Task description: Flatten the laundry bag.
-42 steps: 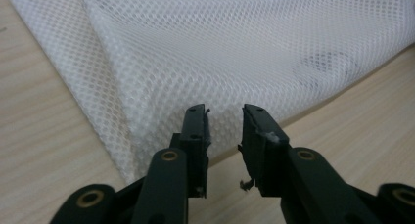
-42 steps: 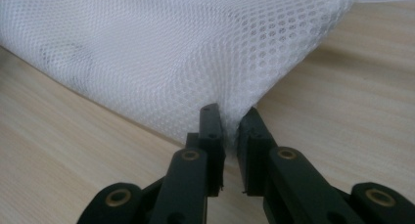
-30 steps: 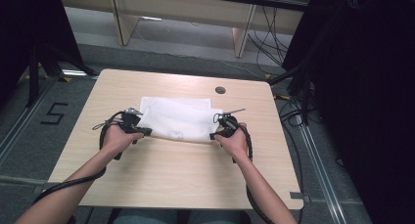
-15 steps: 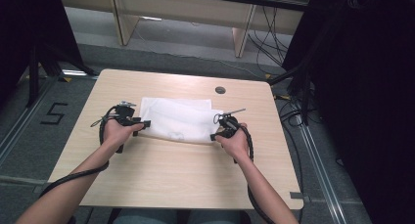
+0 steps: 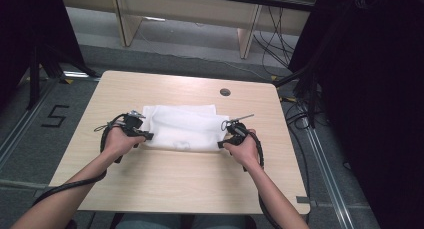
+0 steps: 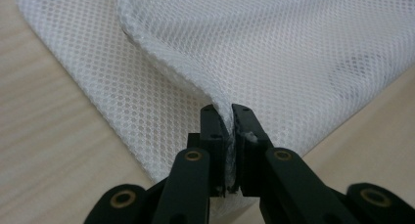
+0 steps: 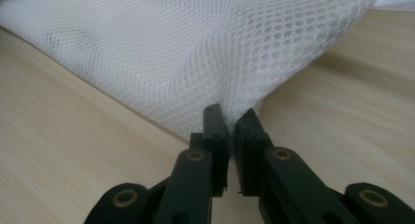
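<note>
A white mesh cloth [image 5: 185, 126] lies folded on the wooden table [image 5: 165, 179], near its middle. My left gripper [image 5: 146, 135] is at the cloth's front left corner, shut on the mesh cloth [image 6: 293, 53], a fold pinched between its jaws. My left gripper [image 6: 226, 117] lifts that fold slightly off the layer beneath. My right gripper [image 5: 223, 143] is at the front right corner, shut on the mesh cloth [image 7: 161, 48]. In the right gripper view my right gripper [image 7: 230, 119] holds the corner raised above the table.
A round cable hole [image 5: 225, 92] sits in the table behind the cloth. Beyond the table stand wooden desk legs [image 5: 125, 14] and loose cables [image 5: 280, 34]. A dark curtain [image 5: 370, 89] hangs at the right.
Both grippers have drawn the cloth's front edge slightly toward the person; the left hand has shifted a little left and the cloth lies flatter.
</note>
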{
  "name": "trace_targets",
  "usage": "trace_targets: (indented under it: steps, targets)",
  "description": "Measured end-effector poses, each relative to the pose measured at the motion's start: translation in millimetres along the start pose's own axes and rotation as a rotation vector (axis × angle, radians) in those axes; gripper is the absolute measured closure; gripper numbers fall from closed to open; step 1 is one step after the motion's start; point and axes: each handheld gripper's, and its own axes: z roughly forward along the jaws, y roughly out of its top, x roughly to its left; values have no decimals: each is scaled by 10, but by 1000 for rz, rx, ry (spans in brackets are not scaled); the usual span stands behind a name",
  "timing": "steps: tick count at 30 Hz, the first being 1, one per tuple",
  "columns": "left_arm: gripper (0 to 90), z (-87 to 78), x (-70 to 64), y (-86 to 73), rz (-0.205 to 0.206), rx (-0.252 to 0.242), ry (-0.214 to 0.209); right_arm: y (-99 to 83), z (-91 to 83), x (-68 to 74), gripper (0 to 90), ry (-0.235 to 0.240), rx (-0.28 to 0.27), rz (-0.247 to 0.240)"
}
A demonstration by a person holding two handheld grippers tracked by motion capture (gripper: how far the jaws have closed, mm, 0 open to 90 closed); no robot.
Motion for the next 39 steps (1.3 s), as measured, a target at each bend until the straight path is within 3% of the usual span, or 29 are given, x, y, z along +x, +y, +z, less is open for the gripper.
trace_targets:
  steps: [3,4,6,8,12,14,15,17,19,20,21,22,24,28,29,31,33,34,36,37,38,39]
  targets:
    - [842,-79,-112,-77,33,15,-32,-118,-61,14,859,16,23,0]
    - [841,-131,-180,-142,51,31,-64,-217,-117,29,859,23,32,0]
    - [841,-153,-219,-180,51,33,-80,-270,-144,39,859,31,38,-1]
    - [841,-259,-324,-274,74,66,-118,-447,-229,99,857,50,68,-3]
    - [836,-355,-430,-379,102,93,-143,-623,-318,183,840,68,103,-3]
    - [825,-402,-498,-458,127,107,-162,-721,-376,233,804,83,132,-23]
    - [795,-471,-506,-512,153,141,-177,-797,-448,278,746,85,144,-20]
    - [738,-508,-507,-531,149,143,-185,-843,-542,291,699,83,145,-9]
    - [694,-574,-521,-561,89,77,-194,-851,-603,287,667,76,139,-7]
    - [654,-631,-504,-555,82,58,-185,-852,-661,278,645,67,128,0]
    - [637,-696,-477,-536,88,49,-175,-848,-725,274,634,58,111,14]
    - [633,-747,-472,-516,62,16,-176,-812,-841,237,610,31,98,17]
    - [629,-894,-475,-393,90,-32,-139,-741,-917,189,610,25,94,22]
    - [625,-888,-602,-259,110,-57,-175,-597,-926,131,605,26,47,6]
    - [625,-852,-670,-220,117,-50,-191,-537,-911,124,606,37,37,7]
    - [598,-760,-795,-145,174,-35,-189,-402,-853,109,602,43,29,-3]
    - [583,-647,-908,-81,233,-15,-199,-269,-777,97,593,28,8,-32]
    - [580,-585,-968,-57,239,-6,-213,-202,-734,93,591,20,8,-39]
    - [574,-456,-1076,-24,268,18,-221,-83,-647,115,592,19,25,-1]
    - [578,-399,-1114,-12,300,46,-227,-24,-585,66,593,3,8,-58]
    - [586,-351,-1137,4,350,82,-224,23,-531,74,594,14,24,-42]
    - [592,-298,-1173,8,383,103,-224,72,-467,43,593,7,17,-67]
